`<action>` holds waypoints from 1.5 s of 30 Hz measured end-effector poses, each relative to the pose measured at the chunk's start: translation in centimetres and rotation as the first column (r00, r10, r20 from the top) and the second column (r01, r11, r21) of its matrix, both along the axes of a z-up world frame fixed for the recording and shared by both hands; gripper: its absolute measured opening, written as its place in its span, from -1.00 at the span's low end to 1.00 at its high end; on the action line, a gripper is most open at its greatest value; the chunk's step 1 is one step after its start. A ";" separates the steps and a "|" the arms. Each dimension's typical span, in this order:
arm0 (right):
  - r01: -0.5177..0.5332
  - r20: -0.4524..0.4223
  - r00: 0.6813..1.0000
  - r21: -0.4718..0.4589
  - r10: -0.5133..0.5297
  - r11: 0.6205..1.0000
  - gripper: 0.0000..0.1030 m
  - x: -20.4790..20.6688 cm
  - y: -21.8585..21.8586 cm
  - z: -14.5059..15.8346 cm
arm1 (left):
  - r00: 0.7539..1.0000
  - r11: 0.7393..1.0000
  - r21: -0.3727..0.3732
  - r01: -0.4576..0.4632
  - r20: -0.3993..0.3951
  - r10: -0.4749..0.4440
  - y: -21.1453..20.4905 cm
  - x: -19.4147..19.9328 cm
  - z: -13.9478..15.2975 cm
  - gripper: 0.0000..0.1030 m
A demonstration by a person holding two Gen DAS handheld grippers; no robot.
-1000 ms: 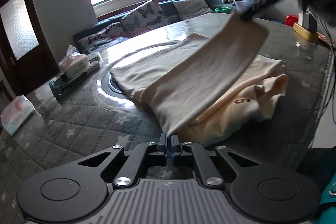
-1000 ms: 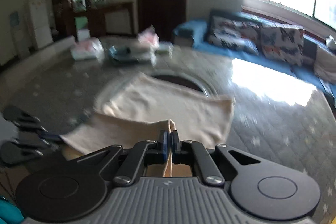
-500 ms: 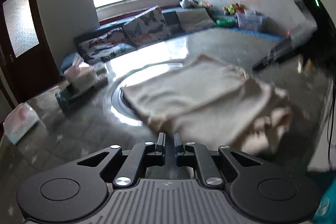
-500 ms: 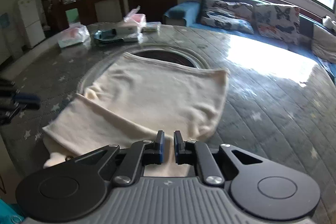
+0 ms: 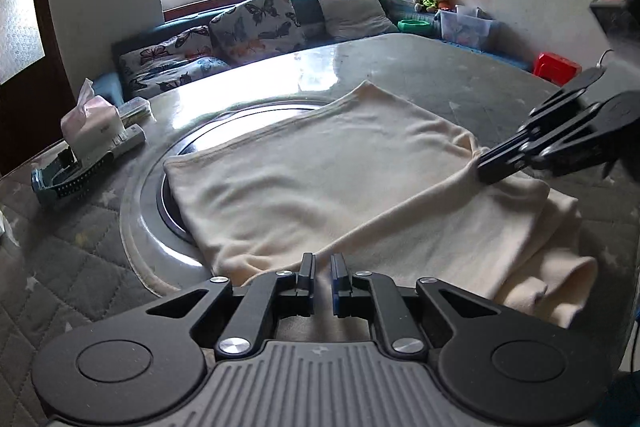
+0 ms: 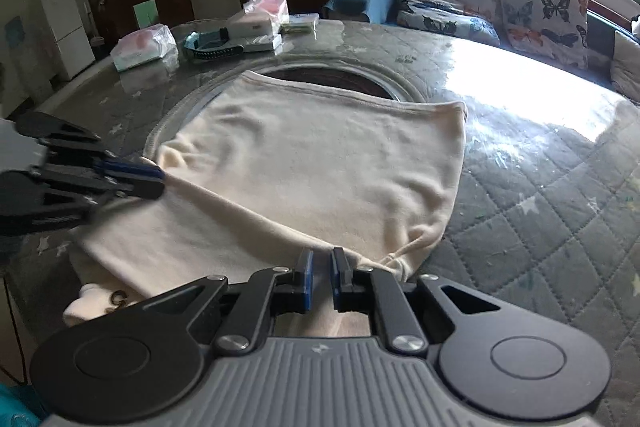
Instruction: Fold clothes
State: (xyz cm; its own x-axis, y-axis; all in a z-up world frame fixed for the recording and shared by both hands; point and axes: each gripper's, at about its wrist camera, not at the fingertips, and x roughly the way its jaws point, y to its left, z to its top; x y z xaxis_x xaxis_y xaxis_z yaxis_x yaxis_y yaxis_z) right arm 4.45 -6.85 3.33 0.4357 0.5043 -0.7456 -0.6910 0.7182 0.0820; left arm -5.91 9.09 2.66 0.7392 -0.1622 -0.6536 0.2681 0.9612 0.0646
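A cream garment [image 5: 332, 183] lies folded on the round table, its far part over the round inset; it also shows in the right wrist view [image 6: 320, 163]. A raised fold ridge runs across it between the two grippers. My left gripper [image 5: 322, 269] is slightly open at the near end of that ridge, with cloth at its fingertips. My right gripper [image 6: 320, 261] is slightly open at the other end of the ridge. The right gripper shows in the left wrist view [image 5: 486, 169], and the left gripper in the right wrist view [image 6: 156, 183].
The quilted grey table cover [image 5: 72, 267] has a round glass inset [image 5: 160, 195]. A tissue box and a teal tray [image 5: 84, 151] stand at the far left edge; plastic-wrapped packs [image 6: 144, 47] lie beyond. A sofa with butterfly cushions [image 5: 256, 23] stands behind the table.
Both grippers let go of the lifted garment, which now lies flat. Both then came down with jaws slightly apart to the ends of the fold ridge.
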 end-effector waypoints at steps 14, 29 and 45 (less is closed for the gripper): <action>-0.090 0.005 0.996 -0.039 0.091 0.995 -0.79 -4.3 -0.8 0.1 | 0.992 0.990 0.065 0.124 0.026 -0.126 -1.0 -4.9 1.4 -0.54; -0.124 0.077 0.988 -0.107 0.133 0.986 -0.24 -6.1 -1.9 0.9 | 0.924 0.893 0.273 0.359 0.029 -0.380 -4.9 -11.0 -1.0 -0.15; -0.292 0.190 0.927 -0.179 0.324 0.940 0.29 -9.4 -1.0 0.8 | 0.966 0.972 0.085 0.219 0.122 -0.229 -2.9 -5.9 1.4 -0.82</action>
